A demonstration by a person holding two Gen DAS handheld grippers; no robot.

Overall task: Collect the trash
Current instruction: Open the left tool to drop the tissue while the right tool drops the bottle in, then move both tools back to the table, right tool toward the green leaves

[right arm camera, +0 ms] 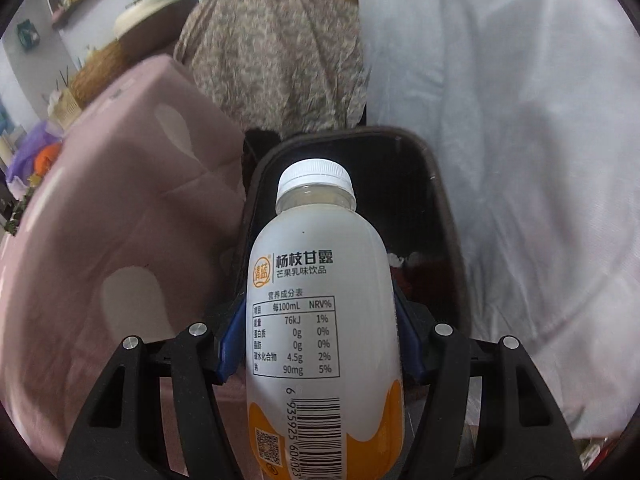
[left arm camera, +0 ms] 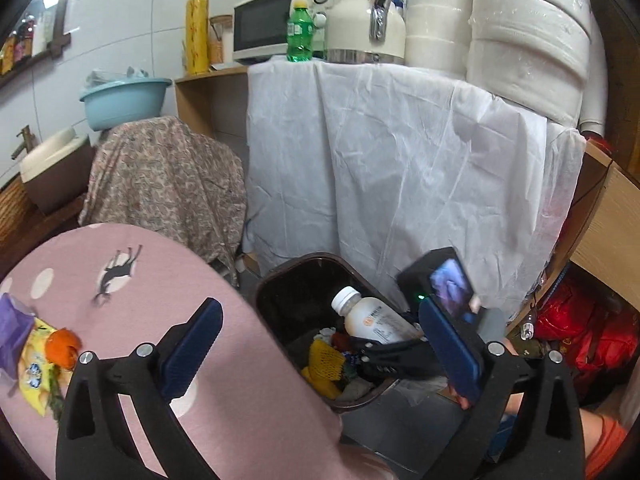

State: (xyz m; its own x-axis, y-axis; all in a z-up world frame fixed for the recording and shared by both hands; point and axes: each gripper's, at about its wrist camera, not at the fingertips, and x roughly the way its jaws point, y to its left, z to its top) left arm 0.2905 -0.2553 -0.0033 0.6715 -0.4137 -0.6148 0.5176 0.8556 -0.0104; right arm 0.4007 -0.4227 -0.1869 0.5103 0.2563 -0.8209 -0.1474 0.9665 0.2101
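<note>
A white drink bottle (right arm camera: 324, 300) with an orange base and white cap sits between the blue pads of my right gripper (right arm camera: 318, 312), which is shut on it. The bottle hangs cap-first over the mouth of the dark brown bin (right arm camera: 440, 184). In the left wrist view the same bottle (left arm camera: 372, 320) is tilted inside the bin (left arm camera: 280, 280), with the right gripper (left arm camera: 384, 350) behind it. Yellow foam netting (left arm camera: 326, 358) and other scraps lie in the bin. My left gripper (left arm camera: 320, 346) is open wide and holds nothing, above the bin's near edge.
The pink-clothed table (left arm camera: 140, 248) to the left carries a purple wrapper (left arm camera: 12, 328), a yellow wrapper (left arm camera: 36, 372) and orange peel (left arm camera: 62, 348). Behind the bin hang a white sheet (left arm camera: 380, 160) and a floral cloth (left arm camera: 168, 176). Red bags (left arm camera: 580, 328) lie on the right.
</note>
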